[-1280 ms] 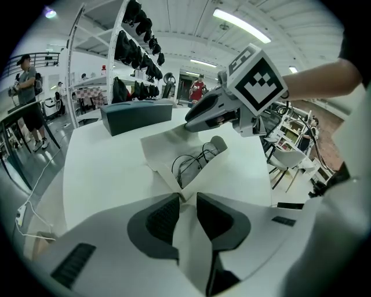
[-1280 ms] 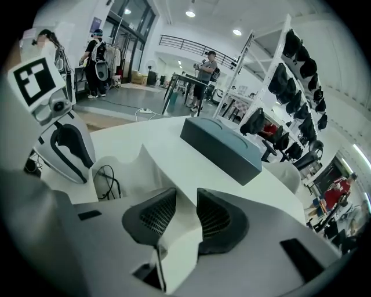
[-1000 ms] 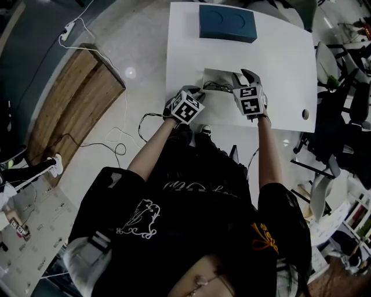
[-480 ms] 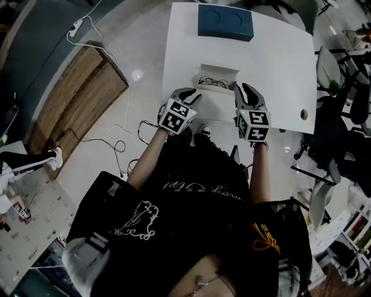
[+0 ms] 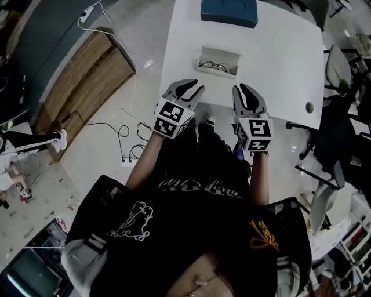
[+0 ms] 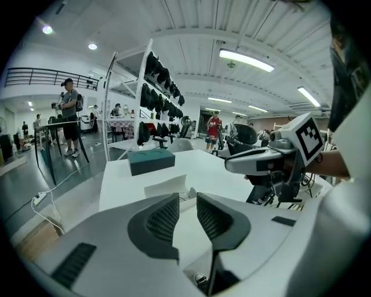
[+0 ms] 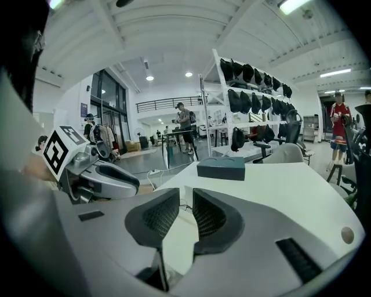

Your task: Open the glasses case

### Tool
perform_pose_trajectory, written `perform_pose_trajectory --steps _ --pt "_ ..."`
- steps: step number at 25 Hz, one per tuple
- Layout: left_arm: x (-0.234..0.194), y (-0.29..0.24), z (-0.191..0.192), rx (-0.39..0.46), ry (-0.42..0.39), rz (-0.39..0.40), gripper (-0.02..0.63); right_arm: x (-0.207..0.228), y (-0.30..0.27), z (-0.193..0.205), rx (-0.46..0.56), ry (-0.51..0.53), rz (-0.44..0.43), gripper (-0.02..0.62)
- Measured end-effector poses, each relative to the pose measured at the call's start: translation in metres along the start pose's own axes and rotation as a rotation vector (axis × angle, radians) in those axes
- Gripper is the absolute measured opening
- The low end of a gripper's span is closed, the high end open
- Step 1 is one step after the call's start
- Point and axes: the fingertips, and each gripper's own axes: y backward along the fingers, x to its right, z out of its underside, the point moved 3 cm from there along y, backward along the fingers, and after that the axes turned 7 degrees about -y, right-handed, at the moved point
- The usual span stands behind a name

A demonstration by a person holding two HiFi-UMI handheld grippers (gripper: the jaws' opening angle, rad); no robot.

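The white glasses case [image 5: 217,60] lies open on the white table [image 5: 278,64], with a pair of thin-framed glasses [image 5: 213,65] inside. Both grippers hang over the table's near edge, apart from the case. My left gripper [image 5: 188,88] is open with nothing between its jaws [image 6: 187,200]. My right gripper [image 5: 246,93] has a narrow gap and its jaws are closing on nothing [image 7: 186,198]. In the left gripper view the case [image 6: 167,187] shows past the jaws, and the right gripper [image 6: 262,163] is at the right. The right gripper view shows the left gripper [image 7: 113,177] at its left.
A dark teal box [image 5: 229,11] lies at the table's far end. A round hole [image 5: 309,107] is near the right edge. Office chairs [image 5: 342,64] stand to the right. A wooden board [image 5: 81,87] and cables [image 5: 124,130] lie on the floor at left. People stand far off.
Both grippers have come back from the case toward the person and risen. The right jaws have narrowed. The case stays open on the table.
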Motion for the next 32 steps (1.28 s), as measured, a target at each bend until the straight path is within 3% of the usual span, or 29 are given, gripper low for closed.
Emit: perform_pose_trajectory --steps 12,23,32 --pt "0.010 0.041 -0.025 0.063 -0.034 0.037 0.106 -0.032 0.004 0.008 0.019 -0.027 -0.017 0.077" --pt "0.007 0.122 0.013 0.135 0.015 0.141 0.080 -0.128 0.023 0.028 0.075 -0.104 0.036 0.071" --pt "0.027 0.178 0.044 0.161 -0.012 0.235 0.041 -0.191 0.069 0.043 0.155 -0.178 0.120 0.015"
